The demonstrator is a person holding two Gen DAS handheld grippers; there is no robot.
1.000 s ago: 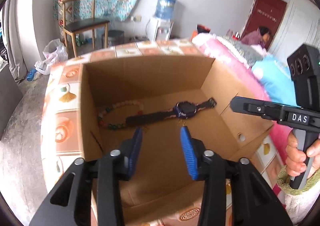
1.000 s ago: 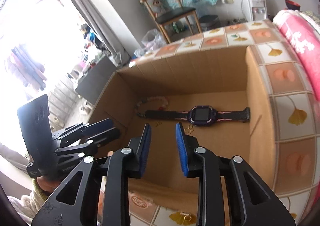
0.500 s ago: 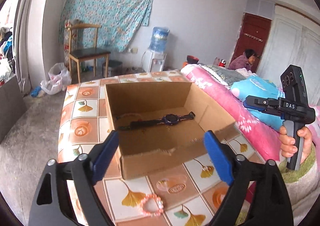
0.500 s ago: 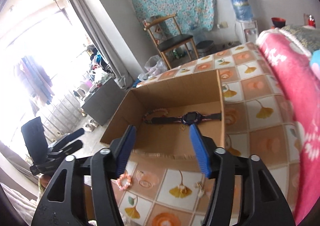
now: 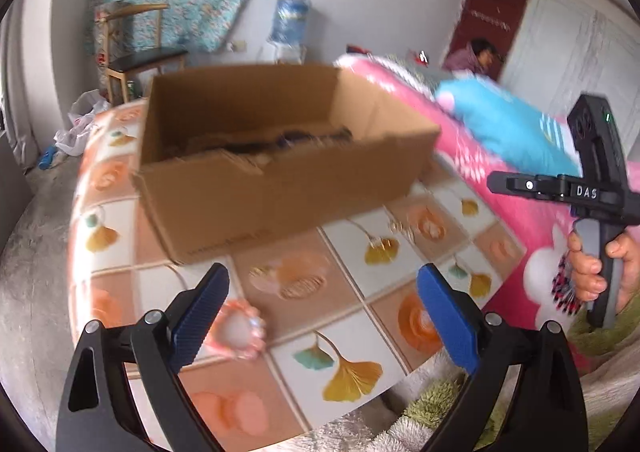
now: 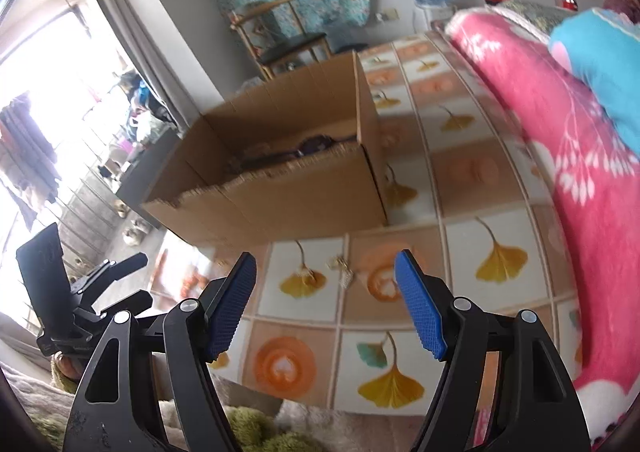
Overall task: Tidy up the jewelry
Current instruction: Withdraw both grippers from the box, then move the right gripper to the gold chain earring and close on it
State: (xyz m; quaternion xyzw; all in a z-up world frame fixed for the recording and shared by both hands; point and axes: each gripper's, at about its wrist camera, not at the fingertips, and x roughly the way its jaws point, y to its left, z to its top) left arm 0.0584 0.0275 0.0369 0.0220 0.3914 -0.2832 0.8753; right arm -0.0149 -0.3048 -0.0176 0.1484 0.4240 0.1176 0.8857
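Both the left gripper (image 5: 323, 320) and the right gripper (image 6: 325, 304) have been drawn back out of the corrugated cardboard box (image 5: 276, 171), ribbed blue pads spread wide and empty, so 1 pink beaded bracelet (image 5: 239, 330) just beside the left gripper's left pad, on the glossy tiled worktop (image 5: 304, 284), is judged next.

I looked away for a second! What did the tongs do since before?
Both pulled back out of the cardboard box and opened wide. The left tongs now hang over the table by the pink bracelet; the right tongs face the small gold pieces. Neither took hold of anything. The watch stayed in the box.
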